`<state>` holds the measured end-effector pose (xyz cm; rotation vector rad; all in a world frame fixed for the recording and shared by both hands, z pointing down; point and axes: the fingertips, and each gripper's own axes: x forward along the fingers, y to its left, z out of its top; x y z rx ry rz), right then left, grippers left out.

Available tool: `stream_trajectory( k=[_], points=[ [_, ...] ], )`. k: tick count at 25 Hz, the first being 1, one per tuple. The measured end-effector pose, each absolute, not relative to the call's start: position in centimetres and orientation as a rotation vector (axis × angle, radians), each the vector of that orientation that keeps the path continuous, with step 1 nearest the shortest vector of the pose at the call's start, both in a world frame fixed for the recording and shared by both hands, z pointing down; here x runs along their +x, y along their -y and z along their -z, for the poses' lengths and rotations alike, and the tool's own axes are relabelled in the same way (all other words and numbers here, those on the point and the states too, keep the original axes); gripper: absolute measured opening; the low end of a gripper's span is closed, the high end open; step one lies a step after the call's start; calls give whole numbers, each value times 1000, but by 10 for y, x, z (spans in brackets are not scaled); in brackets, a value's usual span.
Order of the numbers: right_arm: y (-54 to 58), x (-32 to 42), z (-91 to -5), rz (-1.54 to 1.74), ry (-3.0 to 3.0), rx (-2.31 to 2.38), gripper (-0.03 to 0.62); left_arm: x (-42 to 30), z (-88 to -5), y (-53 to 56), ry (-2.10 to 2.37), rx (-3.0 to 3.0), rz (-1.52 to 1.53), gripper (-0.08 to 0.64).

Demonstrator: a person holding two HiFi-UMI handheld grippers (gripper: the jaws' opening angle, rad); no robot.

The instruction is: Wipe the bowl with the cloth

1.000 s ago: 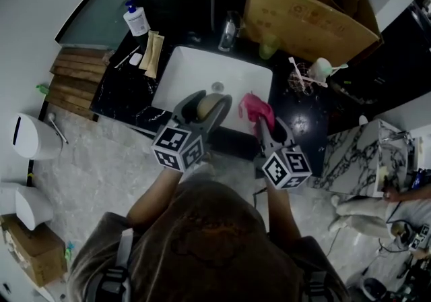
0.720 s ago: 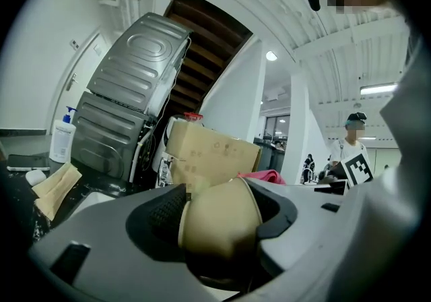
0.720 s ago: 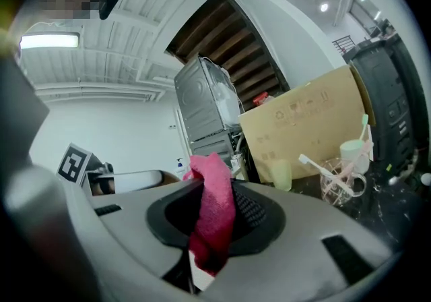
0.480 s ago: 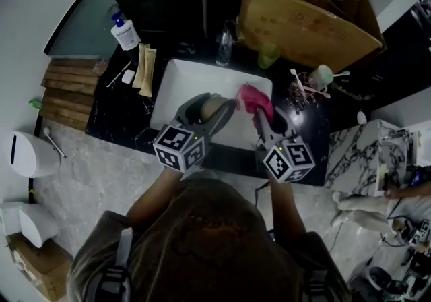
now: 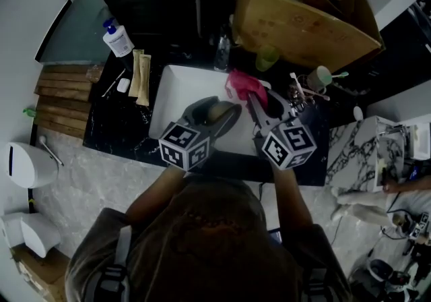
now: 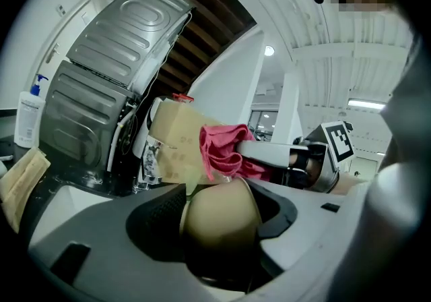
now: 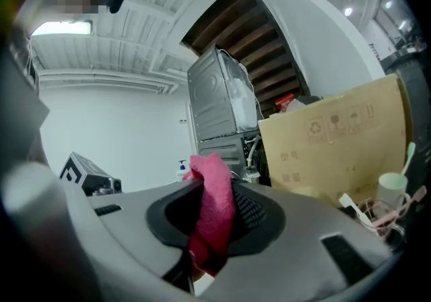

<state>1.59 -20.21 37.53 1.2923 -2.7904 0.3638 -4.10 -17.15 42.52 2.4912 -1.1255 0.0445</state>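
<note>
Left gripper [image 5: 217, 106], seen from the head view, is clamped on a tan bowl [image 5: 219, 114] and holds it over the white sink [image 5: 176, 88]. Just beside it, the right gripper [image 5: 256, 97] is closed on a pink cloth [image 5: 239, 82], which bunches out past its jaw tips over the sink's far edge. Cloth and bowl are near each other, but this view does not settle whether they touch. On the dark counter [image 5: 118, 122] to the left stands a white pump bottle [image 5: 116, 38]. A cardboard box [image 5: 303, 24] sits behind the sink, with a green cup [image 5: 267, 59] in front of it.

In the left gripper view, the bowl fills the gap between the jaws, gripped on both sides. The cloth hangs just above the bowl's rim, held there by the right gripper, which reaches in from the right.

In the right gripper view, the jaws pinch the cloth between them. It sticks up above the pads and droops below them. The cardboard box rises to the right, and a pale cup [image 7: 392, 190] holding a toothbrush stands at its foot.
</note>
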Motion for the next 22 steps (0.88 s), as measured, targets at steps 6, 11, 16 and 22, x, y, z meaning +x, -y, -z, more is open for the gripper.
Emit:
stream_trajectory(
  k=[6,11,16,22],
  points=[
    [209,-9,-365,-341,2836,1097,87,-29,-430,182,1108,2482,-66,236],
    [214,-17,-372,-369,2838,962,87,-21,-431,185,1100,2482,-85,236],
    [215,-22,-379,-368,2837,844,87,-21,-431,189,1117,2484,-99,235],
    [216,-23,-383,-333,2820,742,87,-15,-431,194,1136,2496,-104,234]
  ],
)
